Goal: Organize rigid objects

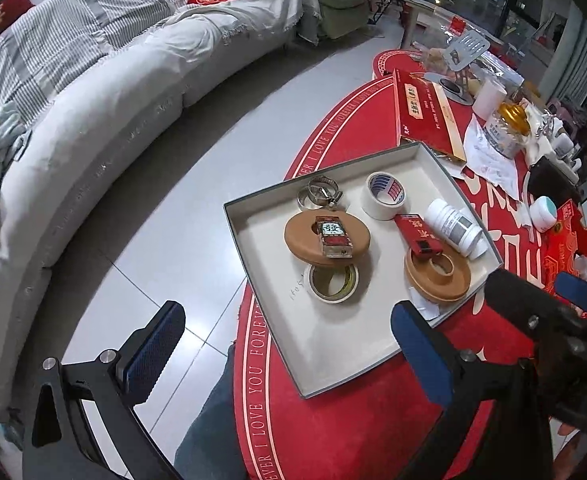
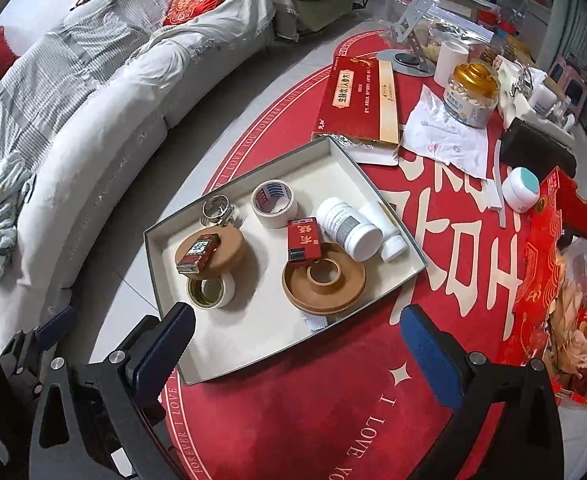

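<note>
A shallow grey tray (image 1: 333, 354) (image 2: 229, 362) lies on the red table. It holds two tape rolls (image 1: 385, 196) (image 2: 274, 198), metal hose clamps (image 1: 320, 191) (image 2: 217, 208), a tan disc (image 1: 301, 240) (image 2: 233, 249) with a small red box (image 1: 335, 238) (image 2: 198, 254) on it, a tan ring dish (image 1: 437, 276) (image 2: 324, 284), a red card box (image 1: 417, 234) (image 2: 303, 240) and white bottles (image 1: 455, 228) (image 2: 349, 228). My left gripper (image 1: 287, 354) is open and empty above the tray's near edge. My right gripper (image 2: 297, 354) is open and empty over the tray's near side.
A long red box (image 2: 353, 98), a gold-lidded jar (image 2: 471, 94), a white cup (image 2: 449, 62), a small white cream jar (image 2: 520, 190), a black pouch (image 2: 537, 146) and a red printed carton (image 2: 561, 280) crowd the table behind and right of the tray. A grey sofa (image 1: 93, 128) lies left.
</note>
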`<act>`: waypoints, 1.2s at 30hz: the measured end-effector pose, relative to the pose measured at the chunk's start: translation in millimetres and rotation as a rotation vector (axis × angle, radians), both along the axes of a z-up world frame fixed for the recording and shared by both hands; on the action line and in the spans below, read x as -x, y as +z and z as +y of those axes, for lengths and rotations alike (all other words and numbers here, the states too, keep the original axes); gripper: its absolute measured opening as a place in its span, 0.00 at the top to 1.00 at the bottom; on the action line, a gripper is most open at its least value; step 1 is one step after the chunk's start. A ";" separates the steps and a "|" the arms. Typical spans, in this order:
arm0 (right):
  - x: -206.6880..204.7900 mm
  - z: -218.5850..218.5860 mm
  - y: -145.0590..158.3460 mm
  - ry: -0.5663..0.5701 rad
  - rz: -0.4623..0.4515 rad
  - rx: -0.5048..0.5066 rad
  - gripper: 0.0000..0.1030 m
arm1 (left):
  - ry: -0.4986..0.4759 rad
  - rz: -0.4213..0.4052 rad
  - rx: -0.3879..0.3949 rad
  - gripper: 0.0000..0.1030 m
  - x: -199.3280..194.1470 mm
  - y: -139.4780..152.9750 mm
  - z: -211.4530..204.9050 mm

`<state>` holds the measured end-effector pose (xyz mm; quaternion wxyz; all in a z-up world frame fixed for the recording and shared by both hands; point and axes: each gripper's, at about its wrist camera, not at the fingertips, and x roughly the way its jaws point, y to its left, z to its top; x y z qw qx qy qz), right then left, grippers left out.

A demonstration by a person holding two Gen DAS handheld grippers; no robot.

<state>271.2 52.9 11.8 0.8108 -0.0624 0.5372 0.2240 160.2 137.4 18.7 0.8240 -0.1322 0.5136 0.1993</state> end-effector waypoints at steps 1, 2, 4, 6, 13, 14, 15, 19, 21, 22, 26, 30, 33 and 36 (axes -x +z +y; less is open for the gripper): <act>0.1 1.5 0.1 0.005 0.000 0.001 0.00 | 0.001 0.001 0.001 0.00 -0.2 -0.2 0.1; 0.3 2.9 -0.2 0.010 0.003 -0.001 0.00 | 0.001 0.003 0.002 0.00 -0.6 -0.5 0.6; 0.5 4.2 -1.3 0.011 0.012 -0.004 0.00 | 0.002 0.004 0.005 0.00 -0.5 -0.7 1.3; 0.2 4.7 -2.9 0.008 0.018 0.000 0.00 | 0.001 0.008 0.003 0.00 -0.3 -1.3 1.9; -1.1 4.6 -5.7 0.004 0.029 0.015 0.00 | 0.004 0.012 0.008 0.00 -0.4 -2.7 3.3; -1.1 4.7 -6.4 0.005 0.032 0.015 0.00 | 0.002 0.014 0.008 0.00 -0.6 -3.2 3.0; -0.8 4.7 -6.9 0.006 0.032 0.018 0.00 | 0.000 0.016 0.009 0.00 -0.6 -3.2 2.7; -0.6 5.1 -9.7 0.007 0.036 0.024 0.00 | -0.004 0.024 0.013 0.00 -1.3 -5.8 2.1; -0.4 5.1 -11.3 0.006 0.041 0.025 0.00 | -0.004 0.027 0.017 0.00 -1.4 -6.7 2.5; -0.8 5.0 -11.9 0.005 0.042 0.025 0.00 | -0.003 0.029 0.020 0.00 -1.6 -7.3 2.6; -1.2 5.4 -13.1 0.004 0.046 0.027 0.00 | -0.002 0.034 0.019 0.00 -2.0 -8.2 2.9; -1.0 5.8 -14.1 0.004 0.049 0.026 0.00 | -0.001 0.034 0.020 0.00 -1.8 -8.3 3.1; -0.2 6.5 -14.1 0.006 0.047 0.028 0.00 | 0.000 0.035 0.017 0.00 -1.8 -9.3 3.9; 0.4 7.6 -14.4 0.007 0.048 0.027 0.00 | 0.001 0.035 0.016 0.00 -1.6 -9.6 4.6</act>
